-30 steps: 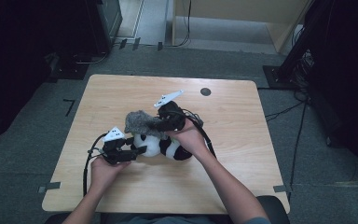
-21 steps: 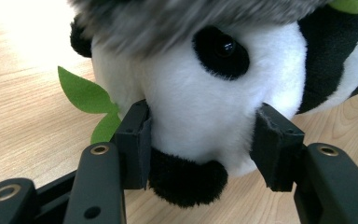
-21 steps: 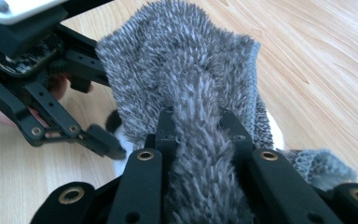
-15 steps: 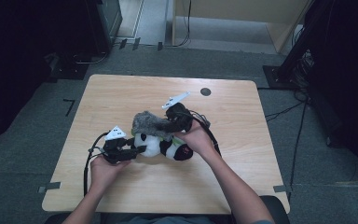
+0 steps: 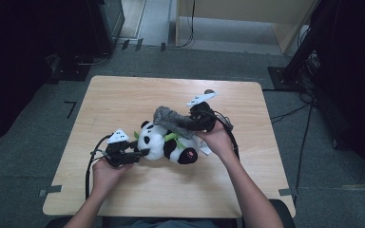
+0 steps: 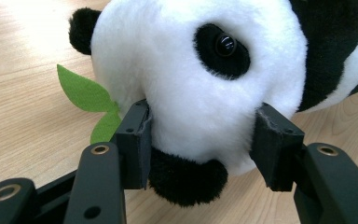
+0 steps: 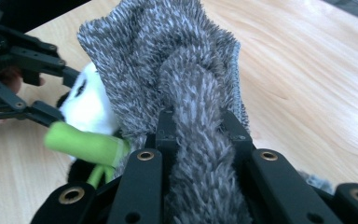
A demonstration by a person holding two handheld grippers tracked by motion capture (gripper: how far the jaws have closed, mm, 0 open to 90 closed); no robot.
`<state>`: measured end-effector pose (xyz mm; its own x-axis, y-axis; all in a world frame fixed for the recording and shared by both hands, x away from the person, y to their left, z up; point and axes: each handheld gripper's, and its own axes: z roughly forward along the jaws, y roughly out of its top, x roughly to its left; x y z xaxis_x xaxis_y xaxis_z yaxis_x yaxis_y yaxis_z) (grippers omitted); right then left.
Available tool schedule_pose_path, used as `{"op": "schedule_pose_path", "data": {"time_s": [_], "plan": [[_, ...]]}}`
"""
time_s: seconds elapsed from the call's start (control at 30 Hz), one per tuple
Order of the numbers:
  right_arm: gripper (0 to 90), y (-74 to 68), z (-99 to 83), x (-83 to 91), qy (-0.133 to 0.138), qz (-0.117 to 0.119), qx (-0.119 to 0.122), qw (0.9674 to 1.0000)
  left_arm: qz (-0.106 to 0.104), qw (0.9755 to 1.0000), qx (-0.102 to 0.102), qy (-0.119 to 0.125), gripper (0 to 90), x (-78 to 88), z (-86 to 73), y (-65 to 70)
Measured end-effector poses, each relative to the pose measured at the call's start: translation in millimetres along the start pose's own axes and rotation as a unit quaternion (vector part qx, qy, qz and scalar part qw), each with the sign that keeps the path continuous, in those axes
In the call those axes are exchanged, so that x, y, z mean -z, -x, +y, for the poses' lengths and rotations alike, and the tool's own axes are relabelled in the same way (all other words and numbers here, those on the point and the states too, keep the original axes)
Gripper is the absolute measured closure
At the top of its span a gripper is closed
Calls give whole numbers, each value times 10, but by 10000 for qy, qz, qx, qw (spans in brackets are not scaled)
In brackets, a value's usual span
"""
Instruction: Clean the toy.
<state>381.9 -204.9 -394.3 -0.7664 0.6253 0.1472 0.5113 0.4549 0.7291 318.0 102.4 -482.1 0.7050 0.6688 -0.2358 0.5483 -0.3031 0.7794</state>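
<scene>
The panda (image 5: 165, 142) lies mid-desk (image 5: 123, 95). Left tongs (image 6: 200, 135) clamp its white head on both sides. Right tongs (image 7: 198, 126) pinch a grey cloth (image 7: 168, 60) draped over the panda.

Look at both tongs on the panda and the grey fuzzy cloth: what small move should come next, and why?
Probably the right tongs should draw the grey fuzzy cloth further across the panda. They are shut on a bunched fold of it, it drapes only over the toy's upper side, and the left tongs pinch the panda's head, steadying it on the table.
</scene>
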Motion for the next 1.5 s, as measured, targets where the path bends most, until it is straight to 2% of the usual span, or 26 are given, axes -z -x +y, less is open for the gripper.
{"op": "schedule_pose_path", "data": {"time_s": [0.1, 0.27, 0.4, 0.43, 0.47, 0.57, 0.67, 0.87, 1.0, 1.07, 1.13, 1.2, 1.33, 1.5], "plan": [[744, 73, -18, 109, 89, -149, -70, 9998, -19, 10000, 5, 7, 451, 1, -3, -10], [746, 83, 2, 185, 216, -169, -128, 9995, -14, 10000, -4, 5, 450, 1, -7, -10], [747, -23, 88, 286, 498, -37, -41, 9987, -20, 10000, 4, 30, 448, -1, -12, -12], [747, -23, 88, 286, 498, -37, -41, 9987, -20, 10000, 4, 30, 447, -1, -12, -12], [747, -89, 132, 307, 611, 32, 43, 9981, -16, 10000, -1, 34, 444, 0, -13, -12], [747, -159, 174, 300, 664, 78, 144, 9977, 7, 10000, 16, 80, 441, -4, -20, -4], [746, -278, 247, 208, 642, 196, 334, 9972, 62, 9999, 4, 125, 439, -1, -31, 13], [746, -391, 316, -12, 489, 391, 468, 9969, 114, 9998, 1, 182, 424, 7, -50, 30], [744, -559, 310, -267, 167, 571, 653, 9961, 153, 9997, 3, 198, 424, 10, -55, 44], [743, -611, 281, -371, -43, 575, 721, 9957, 154, 9997, 12, 199, 424, 10, -55, 46], [740, -628, 242, -461, -189, 606, 753, 9951, 161, 9997, 26, 175, 424, 8, -57, 41], [740, -623, 208, -492, -123, 643, 722, 9952, 138, 9997, 46, 174, 425, 9, -59, 33], [738, -589, 194, -481, -117, 671, 674, 9954, 144, 9997, 12, 178, 426, 7, -57, 36], [730, -491, 160, -417, -142, 536, 598, 9967, 128, 9998, 3, 174, 434, 10, -58, 29]]}}
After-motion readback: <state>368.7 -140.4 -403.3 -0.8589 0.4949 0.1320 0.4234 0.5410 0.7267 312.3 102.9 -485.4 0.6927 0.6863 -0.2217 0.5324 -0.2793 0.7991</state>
